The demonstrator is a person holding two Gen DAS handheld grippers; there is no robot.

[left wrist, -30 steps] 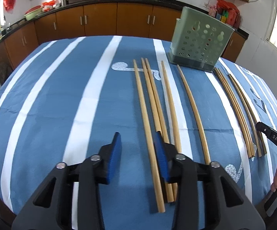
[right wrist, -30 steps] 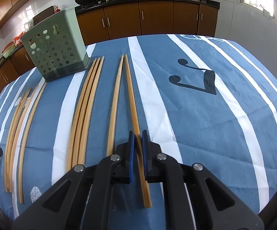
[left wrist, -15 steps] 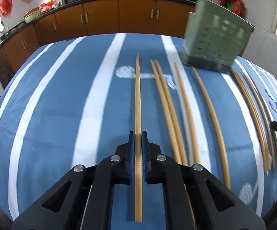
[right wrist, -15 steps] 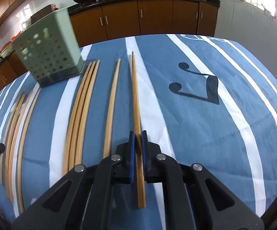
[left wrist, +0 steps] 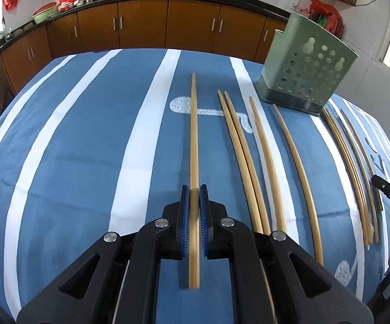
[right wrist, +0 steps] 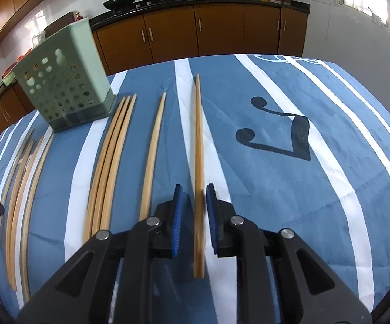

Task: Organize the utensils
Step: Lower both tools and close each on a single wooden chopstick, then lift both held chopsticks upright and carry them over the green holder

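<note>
— Where is the chopstick on the left side?
— The left chopstick (left wrist: 194, 145) runs straight away from the camera, pinched between the blue pads of the left gripper (left wrist: 194, 202), which is clamped onto it near its thick end.

— And the right one?
— The right chopstick (right wrist: 199, 145) lies between the pads (right wrist: 178, 210) of the right gripper (right wrist: 195, 210), but there is a visible gap on both sides; the jaws stand narrowly apart and do not touch it. The stick looks blurred near the pads.

— What else lies around?
— Loose chopsticks (left wrist: 265, 162) lie in rows on the blue-and-white striped tablecloth (left wrist: 73, 148): four just right of the left gripper, more at the far right edge. The green perforated holder (right wrist: 65, 89) stands upright at the table's far side, beyond the tips of the rows. Brown kitchen cabinets (left wrist: 141, 27) run behind.
</note>
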